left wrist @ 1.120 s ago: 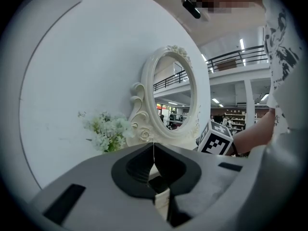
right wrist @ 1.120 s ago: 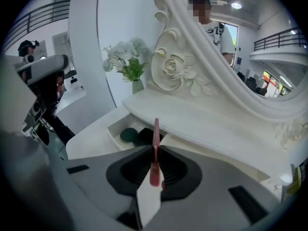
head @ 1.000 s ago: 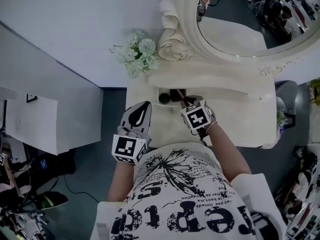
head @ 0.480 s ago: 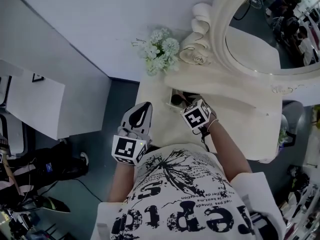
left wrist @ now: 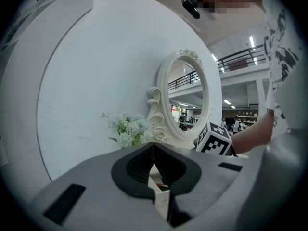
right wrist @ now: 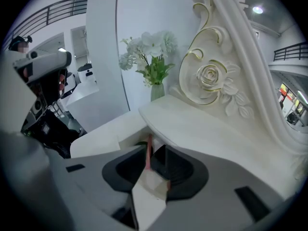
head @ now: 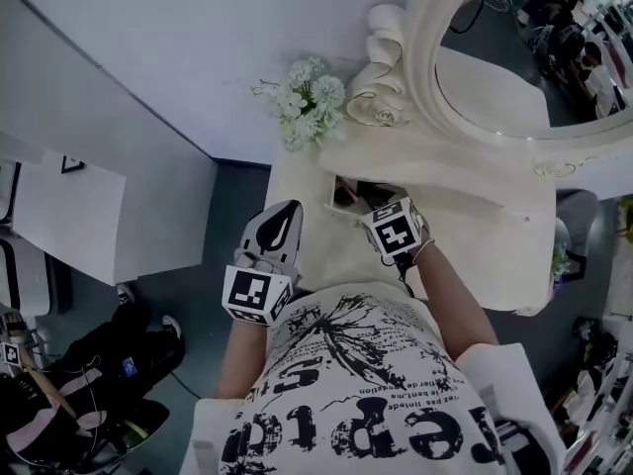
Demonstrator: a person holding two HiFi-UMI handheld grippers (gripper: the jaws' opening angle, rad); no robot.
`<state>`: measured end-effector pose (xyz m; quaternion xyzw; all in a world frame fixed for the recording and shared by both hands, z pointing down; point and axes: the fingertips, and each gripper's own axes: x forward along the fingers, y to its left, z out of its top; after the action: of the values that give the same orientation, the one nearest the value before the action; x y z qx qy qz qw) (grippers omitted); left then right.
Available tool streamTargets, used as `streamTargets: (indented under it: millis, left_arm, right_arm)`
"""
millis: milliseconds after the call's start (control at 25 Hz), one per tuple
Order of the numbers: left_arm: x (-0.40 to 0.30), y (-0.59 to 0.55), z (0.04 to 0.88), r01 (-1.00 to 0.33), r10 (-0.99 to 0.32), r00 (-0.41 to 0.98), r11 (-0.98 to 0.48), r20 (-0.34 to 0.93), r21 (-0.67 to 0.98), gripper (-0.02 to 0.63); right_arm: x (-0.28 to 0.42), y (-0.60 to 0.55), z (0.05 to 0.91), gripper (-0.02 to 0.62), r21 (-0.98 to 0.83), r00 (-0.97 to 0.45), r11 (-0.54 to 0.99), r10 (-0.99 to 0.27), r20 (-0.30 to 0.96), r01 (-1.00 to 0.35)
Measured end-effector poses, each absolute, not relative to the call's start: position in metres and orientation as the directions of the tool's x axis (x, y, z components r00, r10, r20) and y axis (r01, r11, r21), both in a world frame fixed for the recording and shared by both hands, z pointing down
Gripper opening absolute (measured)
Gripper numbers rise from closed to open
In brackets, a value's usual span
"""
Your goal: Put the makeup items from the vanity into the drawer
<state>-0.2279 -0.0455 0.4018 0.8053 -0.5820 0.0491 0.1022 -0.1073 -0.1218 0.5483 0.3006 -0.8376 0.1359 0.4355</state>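
Head view: cream vanity [head: 475, 221] (grey floor [head: 193, 300])

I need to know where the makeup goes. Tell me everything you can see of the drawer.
The drawer is cream like the vanity and looks like painted wood. It stands pulled open under the vanity's front edge, toward its left side. Dark items lie inside, too small to name. The right gripper reaches toward its opening, jaws opening, with a thin reddish stick between them.
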Motion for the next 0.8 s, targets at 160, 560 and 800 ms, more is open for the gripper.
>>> streamTargets:
  millis: [160,560,800]
  left_arm:
    - [-0.226,-0.045,0.393,-0.940,-0.922,0.341,-0.329,0.183,0.091,0.021]
    - [-0.203,-0.049,0.375,-0.915,-0.899,0.402,-0.401,0.177,0.041,0.021]
    - [-0.198,-0.061,0.359,-0.904,-0.889,0.427,-0.423,0.168,0.060,0.021]
  right_arm:
    - [-0.102,-0.121,0.528,0.127,0.017,-0.469,0.739,-0.444,0.763,-0.674]
    - [-0.062,-0.128,0.441,0.018,-0.005,-0.524,0.607,-0.681,0.512,-0.794]
    - [-0.052,-0.108,0.401,0.017,0.009,-0.590,0.622,-0.747,0.305,-0.783]
